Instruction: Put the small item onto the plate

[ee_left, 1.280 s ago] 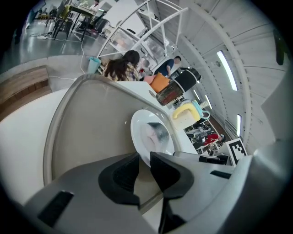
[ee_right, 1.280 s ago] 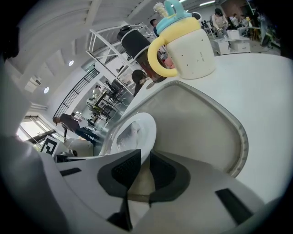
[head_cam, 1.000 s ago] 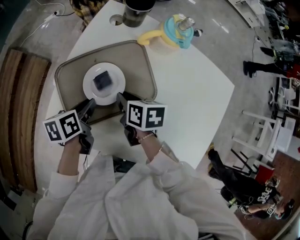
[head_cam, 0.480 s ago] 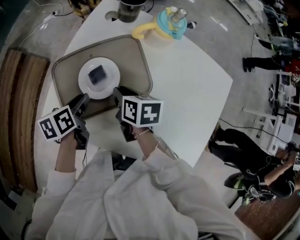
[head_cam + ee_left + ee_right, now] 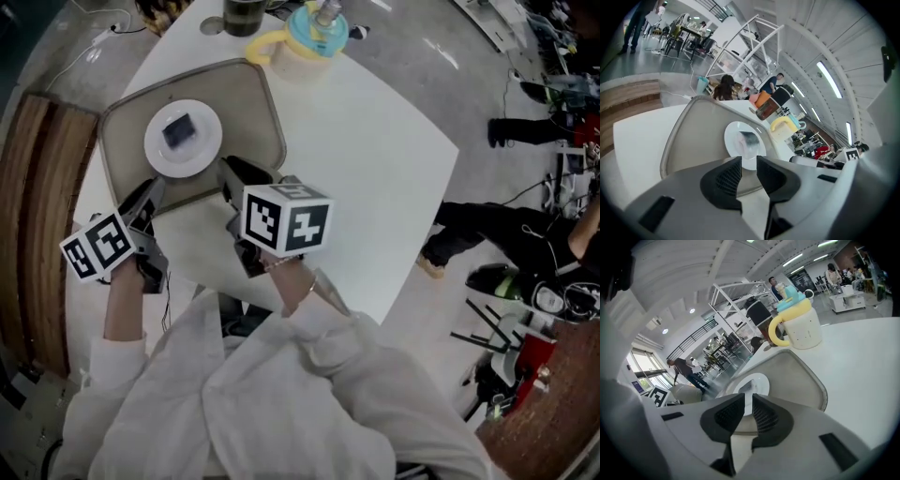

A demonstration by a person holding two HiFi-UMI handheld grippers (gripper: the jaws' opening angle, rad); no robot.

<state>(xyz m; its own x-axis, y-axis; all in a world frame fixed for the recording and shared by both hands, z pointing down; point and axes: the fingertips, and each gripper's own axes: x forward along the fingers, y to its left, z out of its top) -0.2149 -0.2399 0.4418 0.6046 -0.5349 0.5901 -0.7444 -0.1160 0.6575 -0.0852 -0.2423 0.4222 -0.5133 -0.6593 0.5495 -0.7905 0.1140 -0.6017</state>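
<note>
Beige tray point(image 5: 255, 105) on a white table point(image 5: 375, 178), and ahead of both grippers sits the white plate point(image 5: 157, 161) with the small dark item point(image 5: 178, 131) lying flat on its middle. The item looks like a little square block, though I cannot make out more than that. To my eye the placing is done: the item rests on the plate, apart from either tool, and what remains is only to back away and settle.

The left gripper point(image 5: 148, 197) hovers over the tray's near rim, aimed at the plate, its jaws a little apart with nothing between them. The right gripper point(image 5: 244, 173) hangs beside it, to its right, over the same near edge; its jaws are closing, a thin gap showing, and nothing stands between them either. Past the right gripper, beyond the tray's far corner, stands a yellow-handled mug with a teal lid point(image 5: 298, 42).

Both forearms, in white sleeves, reach forward from the body, wrists bent so the marker cubes face up and the jaws point away and slightly down. The next move asks for little: keep clear of the plate so the item is not nudged.
</note>
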